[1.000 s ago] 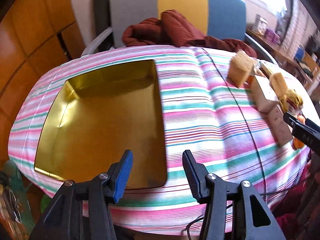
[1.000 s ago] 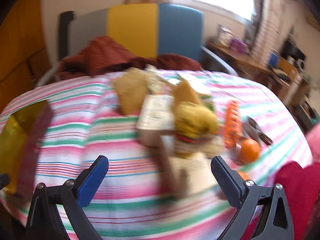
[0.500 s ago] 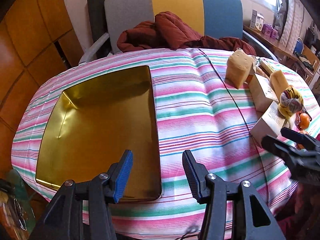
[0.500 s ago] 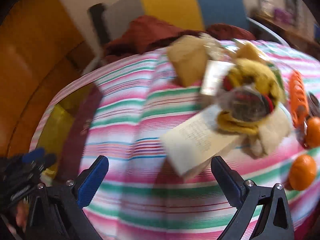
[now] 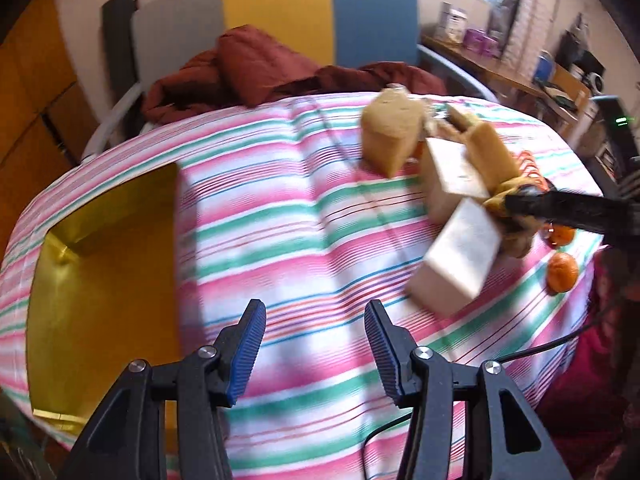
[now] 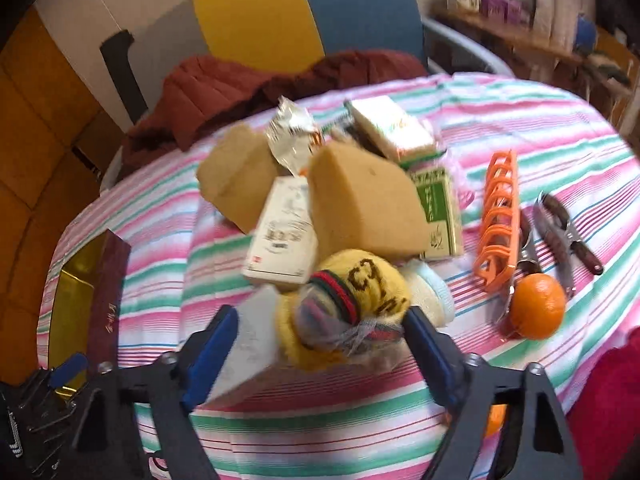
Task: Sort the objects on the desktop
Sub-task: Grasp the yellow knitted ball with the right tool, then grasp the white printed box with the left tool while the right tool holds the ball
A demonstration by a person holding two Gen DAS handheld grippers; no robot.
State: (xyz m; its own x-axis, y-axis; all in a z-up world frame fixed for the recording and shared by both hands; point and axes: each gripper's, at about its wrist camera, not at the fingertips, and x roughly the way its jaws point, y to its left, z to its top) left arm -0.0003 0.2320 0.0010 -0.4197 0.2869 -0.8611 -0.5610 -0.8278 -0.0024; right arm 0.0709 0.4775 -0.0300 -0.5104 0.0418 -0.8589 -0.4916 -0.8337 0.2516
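Far left, the gold tray (image 5: pixel 100 280) is sitting open on the striped worktop (image 5: pixel 300 220), nothing visible in it. The left gripper (image 5: pixel 314 350) is hovering over bare cloth just beside the tray, fingers spread wide and gripping nothing. Moving right, the clutter pile is crowding together: tan sponge block (image 6: pixel 368 204), white printed box (image 6: pixel 284 236), green packet (image 6: pixel 438 212), all touching or overlapping. The right gripper (image 6: pixel 320 344) is sitting around the yellow knitted roll (image 6: pixel 352 308) at the pile's near edge, fingers at mid width on either side of it; cannot tell if the pads are pressing yet (frame is blurred). A pale box (image 6: pixel 248 344) is lying against the left finger (image 6: pixel 210 354). Further right: orange rack (image 6: pixel 498 220), tangerine (image 6: pixel 538 312).

Risks, as judgement: the pale box could get pinched along with the roll, or dragged. The soft roll could squash and slip. Lifting could topple the leaning sponge and box.
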